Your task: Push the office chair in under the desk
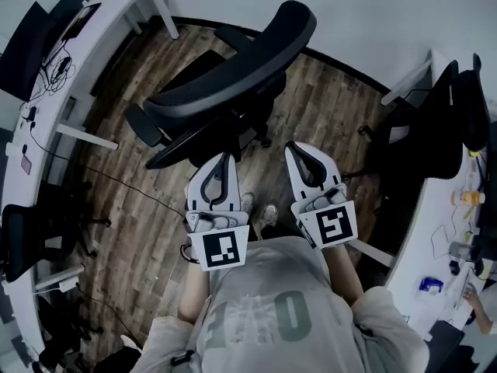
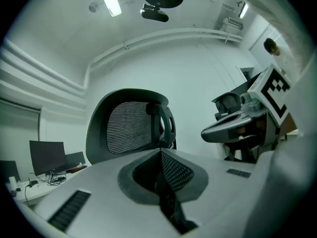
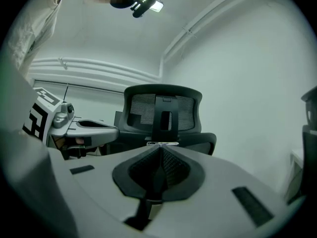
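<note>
The black mesh office chair (image 1: 233, 68) stands on the wood floor just ahead of me, its curved backrest toward me. In the left gripper view the chair's backrest (image 2: 130, 128) fills the middle; the right gripper view also shows the chair backrest (image 3: 162, 110) straight ahead. My left gripper (image 1: 221, 160) and right gripper (image 1: 300, 152) are held side by side in front of my chest, tips pointing at the chair and a short way from it. Both are shut with nothing between the jaws. A curved white desk (image 1: 93, 29) runs along the left.
Monitors and cables lie on the left desk, with another dark chair (image 1: 27, 239) under it. A second white desk (image 1: 439, 224) with small items curves along the right, and a black chair (image 1: 435, 130) stands against it. White walls close off the far side.
</note>
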